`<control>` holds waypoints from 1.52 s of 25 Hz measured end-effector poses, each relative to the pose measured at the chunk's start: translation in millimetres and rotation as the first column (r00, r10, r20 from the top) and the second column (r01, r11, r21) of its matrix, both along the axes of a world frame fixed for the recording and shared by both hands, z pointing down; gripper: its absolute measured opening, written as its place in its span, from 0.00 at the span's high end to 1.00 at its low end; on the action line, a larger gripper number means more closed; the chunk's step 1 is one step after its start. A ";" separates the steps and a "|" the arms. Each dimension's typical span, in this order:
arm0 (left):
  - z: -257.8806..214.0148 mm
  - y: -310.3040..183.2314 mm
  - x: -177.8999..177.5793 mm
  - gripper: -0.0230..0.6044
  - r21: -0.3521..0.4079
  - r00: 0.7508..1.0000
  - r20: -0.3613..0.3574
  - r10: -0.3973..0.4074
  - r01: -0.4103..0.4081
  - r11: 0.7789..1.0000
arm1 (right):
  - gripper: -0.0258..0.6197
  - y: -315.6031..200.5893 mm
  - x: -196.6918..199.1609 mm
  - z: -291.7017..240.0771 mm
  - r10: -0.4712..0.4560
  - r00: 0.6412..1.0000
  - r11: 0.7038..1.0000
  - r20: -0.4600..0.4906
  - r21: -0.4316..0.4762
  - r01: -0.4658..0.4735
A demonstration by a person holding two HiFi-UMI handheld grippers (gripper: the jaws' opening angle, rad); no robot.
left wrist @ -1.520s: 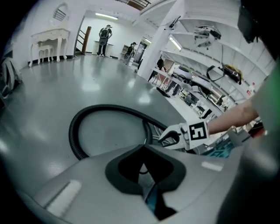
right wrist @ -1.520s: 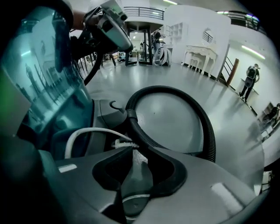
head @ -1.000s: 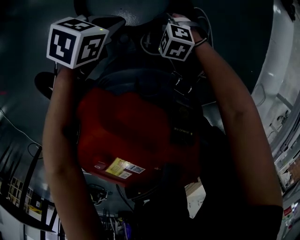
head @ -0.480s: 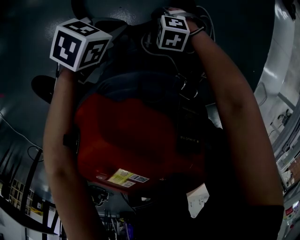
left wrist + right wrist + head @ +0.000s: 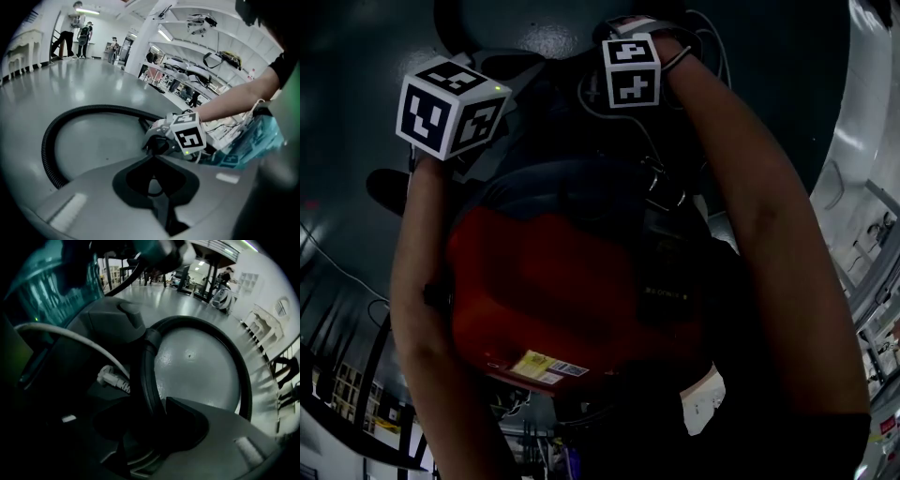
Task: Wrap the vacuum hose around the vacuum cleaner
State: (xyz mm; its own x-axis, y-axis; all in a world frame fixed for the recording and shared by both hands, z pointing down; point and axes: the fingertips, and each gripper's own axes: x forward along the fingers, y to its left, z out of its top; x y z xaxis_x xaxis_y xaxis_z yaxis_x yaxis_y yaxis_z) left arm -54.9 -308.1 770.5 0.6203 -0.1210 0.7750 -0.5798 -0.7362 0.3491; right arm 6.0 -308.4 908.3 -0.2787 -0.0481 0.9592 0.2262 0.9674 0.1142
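Observation:
The vacuum cleaner shows as a red body between both arms in the dark head view. Its teal dust bin appears in the left gripper view. The black ribbed hose lies in a wide loop on the grey floor. My right gripper points steeply down beside the vacuum. The hose runs down between its jaws near the grey housing. They have just been closing and now press on it. My left gripper is shut on nothing, just short of the right gripper.
A white power plug and its cord lie against the vacuum by the hose. Shelving racks stand behind the vacuum. Several people stand far across the floor. White furniture lines the far wall.
In the head view the right gripper's marker cube has shifted left and rolled. The left cube has slid a little lower. The vacuum stays in place.

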 end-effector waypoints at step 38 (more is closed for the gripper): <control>-219.5 16.7 -28.6 0.75 0.177 0.983 0.133 0.130 -0.152 0.972 | 0.70 47.9 -56.7 -325.1 0.138 0.980 0.983 0.143 -0.137 -0.118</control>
